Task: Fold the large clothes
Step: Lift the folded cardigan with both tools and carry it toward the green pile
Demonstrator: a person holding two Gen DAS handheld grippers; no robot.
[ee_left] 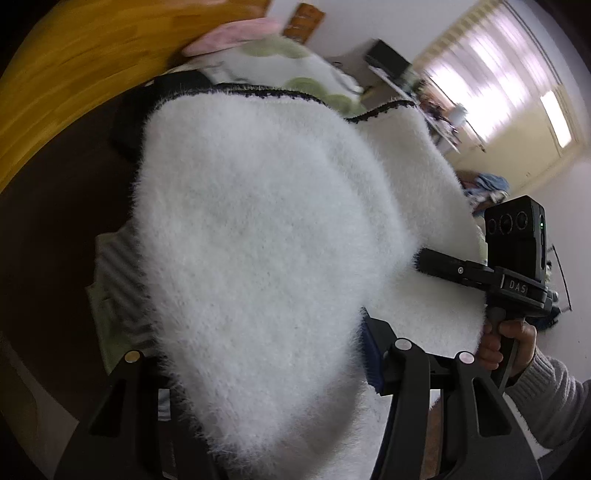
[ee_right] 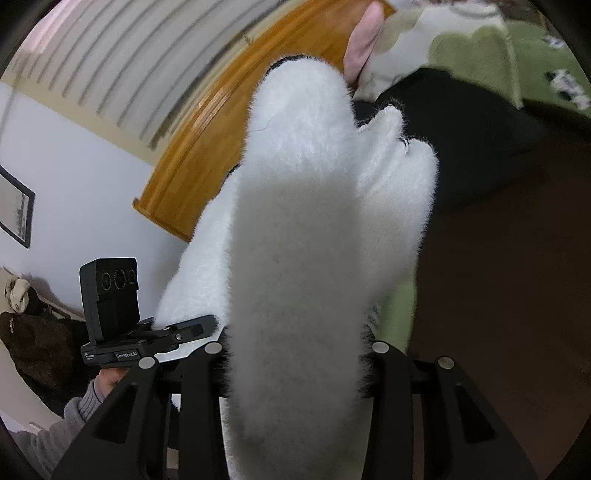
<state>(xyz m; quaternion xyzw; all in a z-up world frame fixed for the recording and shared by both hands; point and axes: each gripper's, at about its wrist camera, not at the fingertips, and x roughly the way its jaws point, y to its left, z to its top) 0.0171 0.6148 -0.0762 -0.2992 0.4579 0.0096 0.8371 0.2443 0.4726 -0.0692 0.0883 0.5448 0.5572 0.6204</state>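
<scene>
Left wrist: both grippers clamp fluffy white sweater (ee_left: 258,240) | wooden headboard (ee_left: 74,74) (blurred) | window blinds (ee_left: 491,55)

One fluffy white garment (ee_left: 258,229), two tools, left (ee_left: 266,373), right (ee_right: 291,369), one wooden headboard (ee_right: 207,140), one pink pillow (ee_left: 236,35)

Letters "DAS" in pale capitals on black body of right hand-held gripper (ee_left: 419,260), just below its camera block, seen from left wrist view. "GenRobot.AI" in white on front edge of left hand-held gripper (ee_right: 212,323), seen from right wrist view; small print beside it too fine to read. No other legible text.
</scene>
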